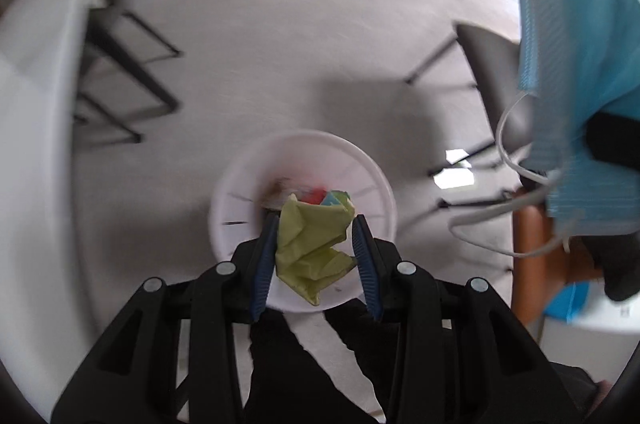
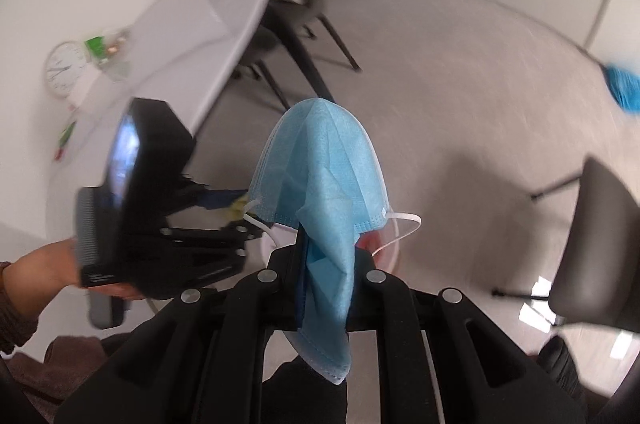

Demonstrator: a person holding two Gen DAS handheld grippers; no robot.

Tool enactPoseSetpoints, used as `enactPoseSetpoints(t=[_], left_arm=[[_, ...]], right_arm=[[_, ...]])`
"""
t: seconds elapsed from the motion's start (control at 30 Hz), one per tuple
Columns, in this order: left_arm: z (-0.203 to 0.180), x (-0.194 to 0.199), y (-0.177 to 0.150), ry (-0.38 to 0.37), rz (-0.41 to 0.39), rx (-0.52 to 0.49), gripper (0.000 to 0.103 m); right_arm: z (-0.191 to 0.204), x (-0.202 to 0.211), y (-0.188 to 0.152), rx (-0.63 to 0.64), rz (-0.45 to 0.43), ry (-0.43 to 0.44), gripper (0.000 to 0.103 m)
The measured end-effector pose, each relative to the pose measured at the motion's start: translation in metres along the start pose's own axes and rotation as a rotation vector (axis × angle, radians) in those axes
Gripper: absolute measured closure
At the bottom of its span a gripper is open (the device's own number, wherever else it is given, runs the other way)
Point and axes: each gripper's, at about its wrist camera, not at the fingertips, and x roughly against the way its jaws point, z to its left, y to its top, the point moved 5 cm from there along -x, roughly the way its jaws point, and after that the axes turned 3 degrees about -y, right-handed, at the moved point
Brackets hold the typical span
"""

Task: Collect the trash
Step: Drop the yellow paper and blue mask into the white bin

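Observation:
My left gripper [image 1: 316,220] is shut on a crumpled yellow-green paper [image 1: 312,244], pinched between its blue pads. It hangs right above a white trash bin [image 1: 360,164] on the floor, which holds red and blue scraps [image 1: 320,195]. My right gripper [image 2: 328,244] is shut on a blue face mask [image 2: 324,160] that drapes over its fingers, ear loops dangling. The same mask [image 1: 572,44] shows at the left wrist view's right edge. In the right wrist view a hand holds the left gripper [image 2: 232,212] at the left, and the bin's rim [image 2: 391,251] peeks out under the mask.
A white round table [image 2: 192,36] stands to the left with a clock [image 2: 64,68] and small items on it. Dark chairs [image 2: 296,12] [image 2: 592,244] flank the bin. A blue mop head [image 2: 624,88] lies on the grey floor farther off.

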Motion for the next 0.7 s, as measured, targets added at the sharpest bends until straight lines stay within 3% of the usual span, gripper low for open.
enactPoseSetpoints(t=[0.1,0.2,0.27,0.43,0.5,0.53,0.57,0.7], left_arm=[[0.002,-0.04,-0.001,0.0,0.077,-0.031,0.066],[0.001,-0.055,-0.001,0.001,0.104,-0.034,0.062],[0.001,-0.056,-0.002,0.004,0.109,-0.034,0.052],[-0.004,-0.054,-0.01,-0.007,0.106,-0.024,0.049],[-0.007,-0.053,-0.009,-0.012,0.103,-0.023,0.035],[-0.008,-0.052,-0.009,-0.015,0.1,-0.022,0.017],[-0.009,-0.05,-0.008,-0.012,0.094,-0.018,0.007],[-0.013,-0.039,-0.004,0.005,0.073,-0.005,0.008]], right_arm=[[-0.016,-0.013,-0.013,-0.067,0.038,-0.01,0.09],[-0.026,-0.022,-0.019,-0.109,0.059,0.004,0.089],[-0.03,-0.026,-0.019,-0.114,0.064,-0.001,0.089],[-0.036,-0.024,-0.018,-0.117,0.054,0.002,0.089],[-0.039,-0.026,-0.02,-0.121,0.051,0.002,0.089],[-0.038,-0.025,-0.02,-0.125,0.05,0.003,0.089],[-0.038,-0.025,-0.02,-0.125,0.051,0.004,0.089],[-0.039,-0.025,-0.021,-0.123,0.059,0.0,0.089]])
